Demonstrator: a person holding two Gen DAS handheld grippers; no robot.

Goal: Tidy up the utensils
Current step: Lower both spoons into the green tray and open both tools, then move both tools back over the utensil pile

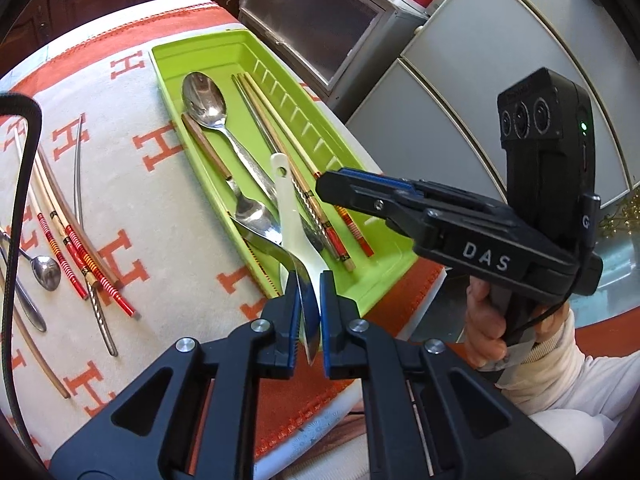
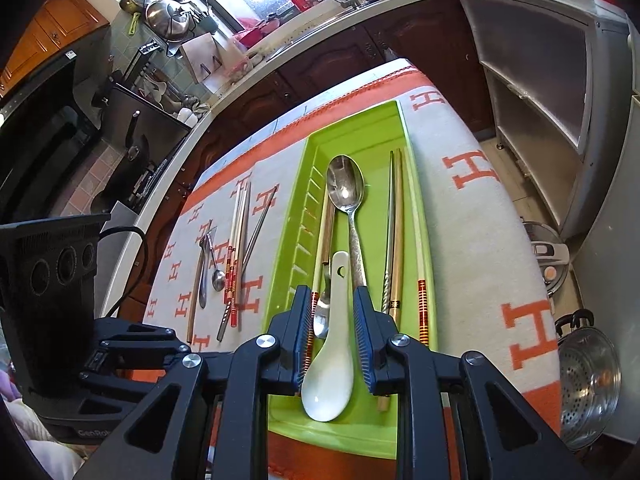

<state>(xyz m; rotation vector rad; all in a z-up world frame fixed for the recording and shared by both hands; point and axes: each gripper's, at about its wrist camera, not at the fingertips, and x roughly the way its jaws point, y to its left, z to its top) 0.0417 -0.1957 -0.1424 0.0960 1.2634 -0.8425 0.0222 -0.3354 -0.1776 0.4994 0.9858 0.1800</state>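
A green tray (image 1: 384, 268) (image 2: 356, 128) lies on the orange-and-white cloth. It holds a large steel spoon (image 1: 204, 100) (image 2: 346, 188), a white ceramic spoon (image 1: 290, 216) (image 2: 330, 376) and several chopsticks (image 1: 280, 136) (image 2: 398, 216). My left gripper (image 1: 310, 304) is shut on the handle of a steel utensil (image 1: 272, 248) whose far end reaches over the tray's near end. My right gripper (image 2: 332, 340) is open, its fingers (image 2: 366, 336) on either side of the white spoon, apart from it. It also shows in the left wrist view (image 1: 352, 188), above the tray's right side.
Loose chopsticks (image 1: 68, 232) (image 2: 236, 240) and small steel spoons (image 1: 46, 272) (image 2: 218, 276) lie on the cloth left of the tray. A cabinet (image 2: 552, 92), a cooker lid (image 2: 550, 256) and a steel colander (image 2: 588, 384) stand beyond the table's right edge.
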